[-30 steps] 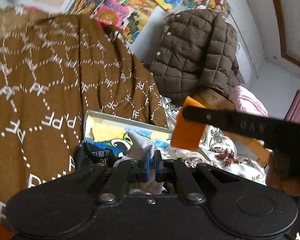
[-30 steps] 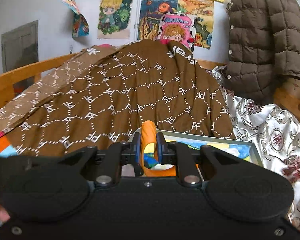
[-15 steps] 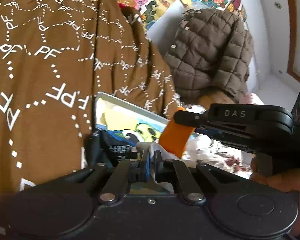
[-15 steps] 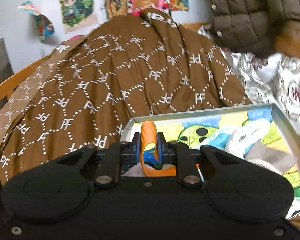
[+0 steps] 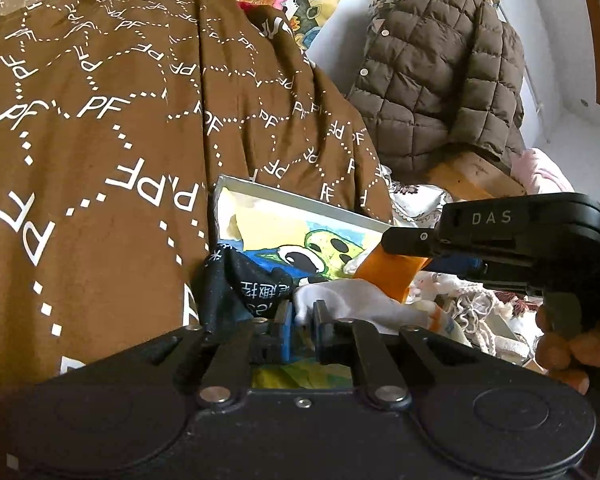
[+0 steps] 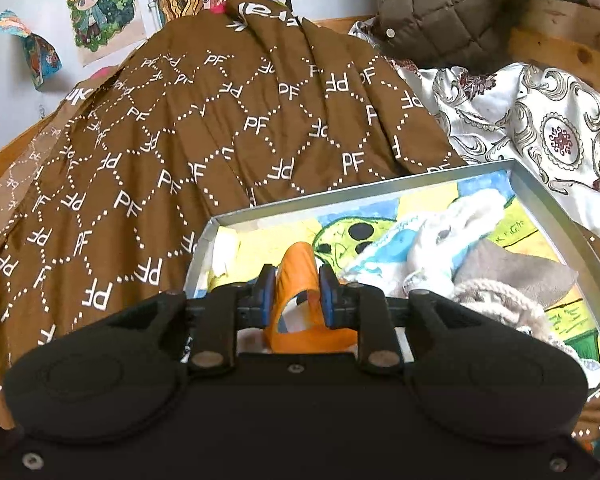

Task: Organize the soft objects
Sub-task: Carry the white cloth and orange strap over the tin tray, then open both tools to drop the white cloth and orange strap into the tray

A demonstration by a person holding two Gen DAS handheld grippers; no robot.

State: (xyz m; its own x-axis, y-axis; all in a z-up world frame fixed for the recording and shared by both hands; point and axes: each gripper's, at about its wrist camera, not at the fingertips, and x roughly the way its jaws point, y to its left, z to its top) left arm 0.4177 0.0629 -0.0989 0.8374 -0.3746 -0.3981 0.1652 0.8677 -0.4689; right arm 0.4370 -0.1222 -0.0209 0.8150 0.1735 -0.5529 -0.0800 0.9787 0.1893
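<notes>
A metal tray (image 6: 540, 192) with a cartoon picture lining lies on the bed and holds several soft items. My left gripper (image 5: 300, 314) is shut on a white cloth (image 5: 352, 300) low over the tray's near end, beside a black printed cloth (image 5: 256, 284). My right gripper (image 6: 296, 292) is shut on an orange cloth (image 6: 300, 280) over the tray's left part; it also shows in the left wrist view (image 5: 388, 276). A white and blue knit item (image 6: 440, 240) and a grey sock (image 6: 512, 272) lie in the tray.
A brown blanket with white PF lettering (image 6: 220, 128) is heaped behind and left of the tray (image 5: 292, 200). A brown quilted jacket (image 5: 440, 80) hangs over a wooden bed frame (image 5: 472, 176). A white patterned sheet (image 6: 540, 128) lies to the right. Posters cover the wall.
Both grippers have come down and forward over the tray with their cloths still held. The right gripper's jaws now stand a little wider around the orange cloth.
</notes>
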